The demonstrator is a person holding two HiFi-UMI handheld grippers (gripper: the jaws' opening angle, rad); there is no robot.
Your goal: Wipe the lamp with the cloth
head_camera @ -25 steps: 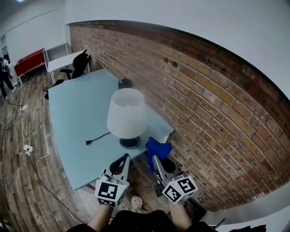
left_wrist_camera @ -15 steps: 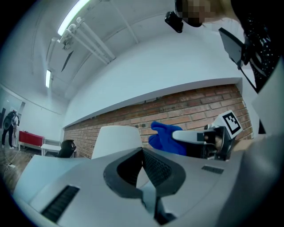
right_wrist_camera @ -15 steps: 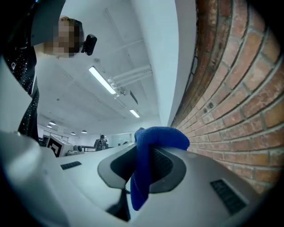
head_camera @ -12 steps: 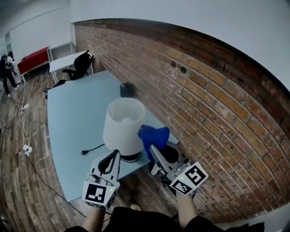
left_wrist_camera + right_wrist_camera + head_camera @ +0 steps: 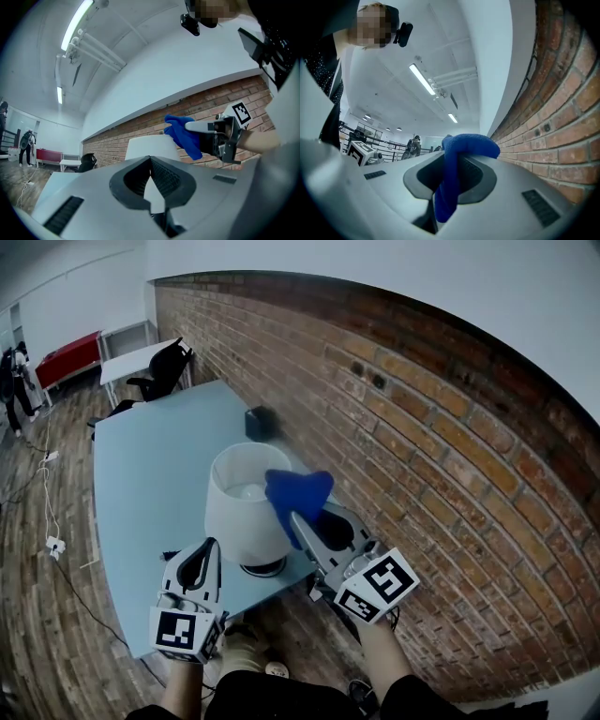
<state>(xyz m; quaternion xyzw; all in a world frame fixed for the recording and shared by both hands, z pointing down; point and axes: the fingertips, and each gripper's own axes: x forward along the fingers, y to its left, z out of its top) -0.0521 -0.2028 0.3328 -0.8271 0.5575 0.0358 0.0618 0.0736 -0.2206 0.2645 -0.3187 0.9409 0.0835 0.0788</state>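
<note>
Right gripper [image 5: 296,518] pinches the blue cloth [image 5: 298,491] at the white lamp's [image 5: 234,519] top rim. Left gripper [image 5: 206,549], closed and empty, hangs near the lamp's base. Wipe downward lightly so the lamp doesn't tip.

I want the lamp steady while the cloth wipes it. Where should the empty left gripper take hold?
Likely the lamp by its open top rim on the left side, from above: that thin wall fits between jaws, the shade looks too wide, and the cloth is by the right rim.
</note>
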